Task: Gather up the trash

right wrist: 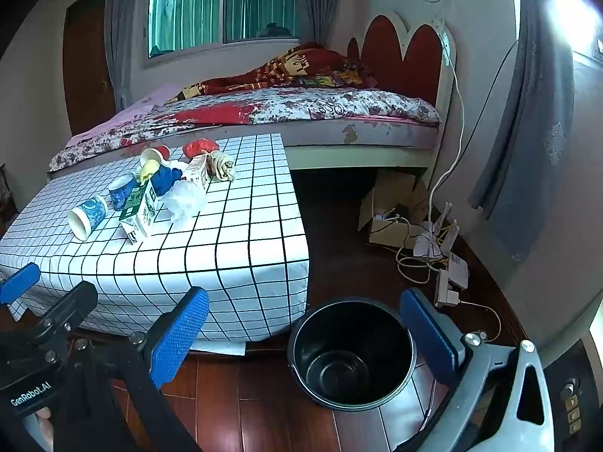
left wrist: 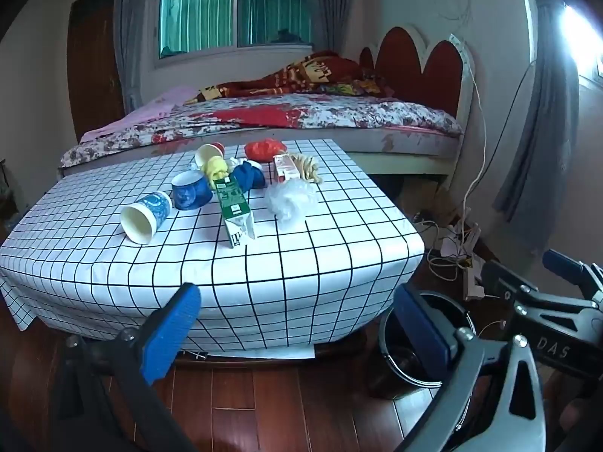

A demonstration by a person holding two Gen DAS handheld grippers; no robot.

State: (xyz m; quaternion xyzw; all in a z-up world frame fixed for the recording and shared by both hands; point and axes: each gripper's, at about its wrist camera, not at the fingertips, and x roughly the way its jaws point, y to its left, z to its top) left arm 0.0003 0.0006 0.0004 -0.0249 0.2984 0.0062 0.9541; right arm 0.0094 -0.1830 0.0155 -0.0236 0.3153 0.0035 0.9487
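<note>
Left wrist view: the left gripper [left wrist: 297, 333] hangs low over the wooden floor [left wrist: 264, 406] with its blue pads [left wrist: 171, 335] spread wide apart and nothing between them. The trash lies well beyond it, up at 12 o'clock, on the table with the grid-patterned cloth [left wrist: 264, 286]. A pale blue paper cup [left wrist: 145, 216] lies tipped over at about 11 o'clock, mouth toward the camera, with a dark blue cup [left wrist: 192, 190] just behind it. A green and white carton [left wrist: 234, 207] lies on its side near the middle, and a crumpled clear plastic bag [left wrist: 291, 199] sits just beside it at 1 o'clock. Farther back are a yellow wad [left wrist: 215, 167], a blue wad [left wrist: 247, 177], a red and white cup [left wrist: 210, 153], a red plastic bag [left wrist: 264, 149], a small carton [left wrist: 284, 167] and a beige cloth bundle [left wrist: 307, 167]. The black bucket [left wrist: 399, 369] stands on the floor at 4 o'clock, partly behind the right-hand pad. The right gripper [left wrist: 557, 301] shows at 3 o'clock.

Right wrist view: the right gripper [right wrist: 303, 337] also has its fingers wide apart, holding nothing. The bucket [right wrist: 352, 352] stands on the floor directly between and just ahead of them at 6 o'clock, upright, its inside dark and bare. The trash cluster sits at 10 o'clock on the table [right wrist: 226, 256], well apart from the gripper: pale blue cup [right wrist: 87, 218], green carton [right wrist: 140, 209] and clear bag [right wrist: 185, 197] nearest. Part of the left gripper [right wrist: 22, 297] shows at 9 o'clock.
</note>
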